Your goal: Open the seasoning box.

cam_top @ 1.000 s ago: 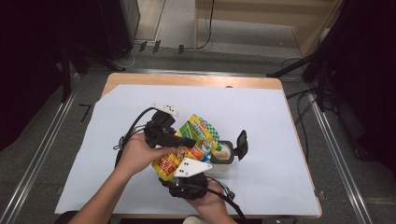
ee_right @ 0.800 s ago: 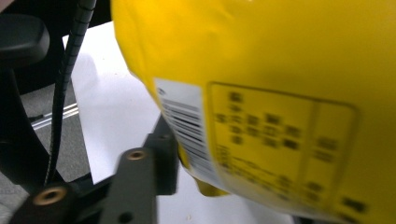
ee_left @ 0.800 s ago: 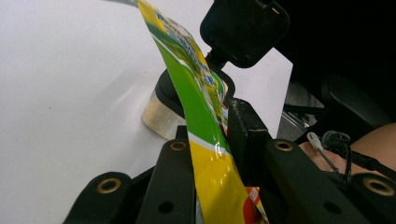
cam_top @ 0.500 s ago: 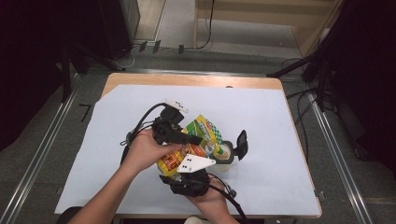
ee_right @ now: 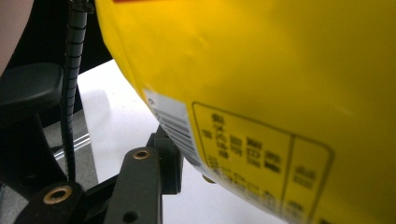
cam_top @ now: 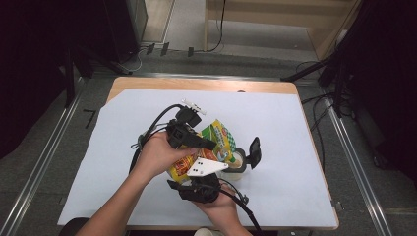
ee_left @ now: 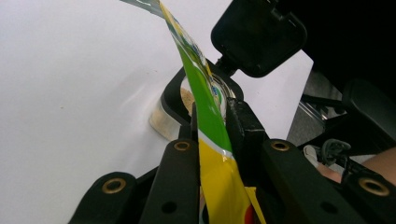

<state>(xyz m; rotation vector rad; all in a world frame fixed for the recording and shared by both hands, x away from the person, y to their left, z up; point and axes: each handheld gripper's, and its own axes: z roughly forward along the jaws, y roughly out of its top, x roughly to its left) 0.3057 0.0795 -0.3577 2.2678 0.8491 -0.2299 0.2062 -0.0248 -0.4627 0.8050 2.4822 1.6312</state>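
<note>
Presently, the scene reads as follows.

Left gripper (cam_top: 209, 143): clenched on the snack bag (cam_top: 216, 140); in the left gripper view its two black jaws pinch the thin green-and-yellow edge of the bag (ee_left: 210, 121) between them.

Right gripper (cam_top: 194, 184): at 6 o'clock of the bag, pressed close under it; its own view shows one black jaw beside the yellow back panel (ee_right: 280, 93), but whether it is clamped I cannot tell.

Bag position: lifted off the worktop (cam_top: 295, 123), tilted, mouth end toward 1 o'clock, held between both hands near the middle of the sheet.

Jar (cam_top: 237, 162): at 4 o'clock of the bag, just beside it, small and open, with pale contents; its black hinged lid (cam_top: 254, 152) stands up at 3 o'clock of the jar.

Handling, as a judgement: the bag looks light, soft and crinkly, its glossy film likely slippery, contents probably brittle. Best taken by the flat sealed edge, as the left gripper does, not by the puffed belly, which would crush or slide.

Risk: tipping too sharply could spill past the jar's narrow mouth.
</note>
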